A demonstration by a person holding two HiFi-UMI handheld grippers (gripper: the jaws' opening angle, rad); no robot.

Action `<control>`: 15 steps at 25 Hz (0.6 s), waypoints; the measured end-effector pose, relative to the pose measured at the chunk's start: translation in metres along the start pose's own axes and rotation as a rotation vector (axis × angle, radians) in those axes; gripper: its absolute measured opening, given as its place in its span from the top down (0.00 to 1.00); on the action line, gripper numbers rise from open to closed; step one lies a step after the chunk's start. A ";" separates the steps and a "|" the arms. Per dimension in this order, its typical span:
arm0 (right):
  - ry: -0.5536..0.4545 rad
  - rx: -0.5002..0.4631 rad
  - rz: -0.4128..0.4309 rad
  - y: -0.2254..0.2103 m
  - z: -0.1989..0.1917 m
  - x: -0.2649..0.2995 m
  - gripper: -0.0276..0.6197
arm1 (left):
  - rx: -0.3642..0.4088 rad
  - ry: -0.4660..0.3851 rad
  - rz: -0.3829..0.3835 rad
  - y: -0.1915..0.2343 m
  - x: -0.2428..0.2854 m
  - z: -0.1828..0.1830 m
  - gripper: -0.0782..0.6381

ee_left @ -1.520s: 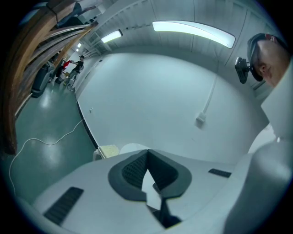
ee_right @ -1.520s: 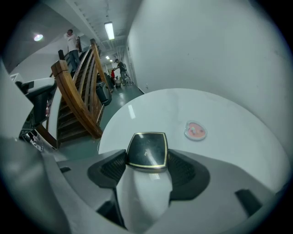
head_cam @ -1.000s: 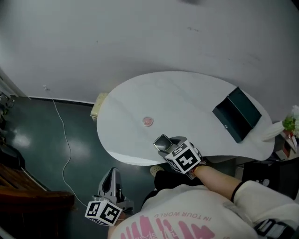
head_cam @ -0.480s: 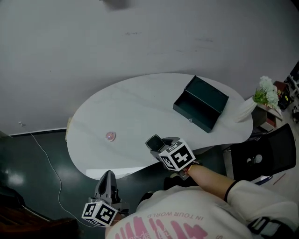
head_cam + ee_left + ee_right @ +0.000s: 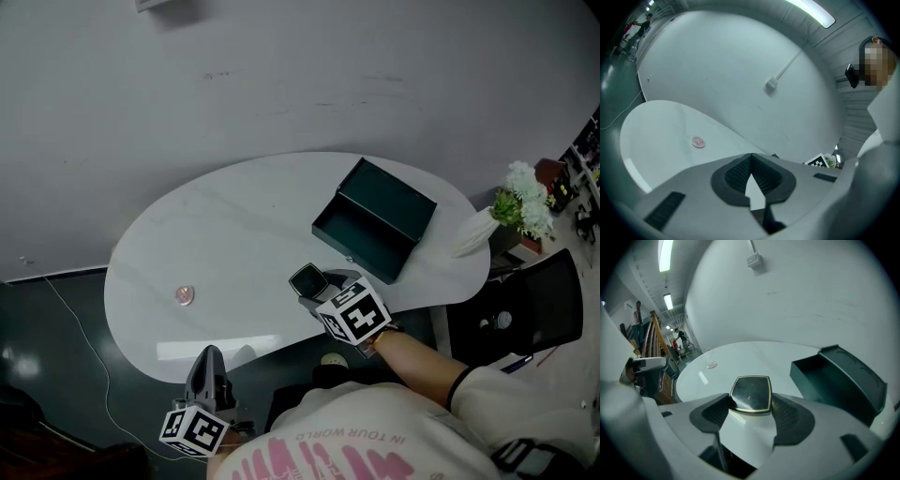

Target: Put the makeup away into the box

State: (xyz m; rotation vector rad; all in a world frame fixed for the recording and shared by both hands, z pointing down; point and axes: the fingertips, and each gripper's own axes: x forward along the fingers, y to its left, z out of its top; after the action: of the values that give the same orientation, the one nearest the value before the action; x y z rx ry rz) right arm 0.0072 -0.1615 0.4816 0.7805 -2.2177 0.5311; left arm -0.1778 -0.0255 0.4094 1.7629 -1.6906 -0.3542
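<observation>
A dark green box [image 5: 375, 221] stands open on the white oval table [image 5: 244, 234], toward its right side, and it shows again as the dark green box [image 5: 839, 376] in the right gripper view. My right gripper [image 5: 314, 286] hovers over the table's front edge, just in front of and left of the box, shut on a black compact with a gold rim [image 5: 751, 393]. A small pink round makeup piece [image 5: 184, 295] lies alone at the table's left. My left gripper [image 5: 208, 373] hangs below the front edge with its jaws shut and nothing between them [image 5: 751, 158].
White flowers [image 5: 521, 199] stand just past the table's right end, with a black chair [image 5: 525, 314] in front of them. A grey wall runs close behind the table. A white cable [image 5: 70, 305] lies on the dark floor at the left.
Both grippers have travelled right along the table's front edge. The box now lies nearer the right gripper and the pink piece farther to its left. The compact stays gripped.
</observation>
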 end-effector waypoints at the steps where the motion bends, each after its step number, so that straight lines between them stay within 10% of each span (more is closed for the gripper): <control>1: -0.013 0.015 -0.007 -0.010 0.003 -0.003 0.51 | -0.002 0.012 0.003 -0.003 0.004 -0.004 0.89; 15: -0.107 0.116 -0.140 -0.138 0.037 -0.032 0.51 | 0.017 0.000 0.047 -0.029 0.039 0.004 0.89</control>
State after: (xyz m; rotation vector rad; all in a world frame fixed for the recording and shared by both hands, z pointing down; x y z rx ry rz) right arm 0.0990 -0.2713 0.4526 1.0380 -2.2242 0.5643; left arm -0.1522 -0.0661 0.3978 1.7325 -1.7365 -0.3192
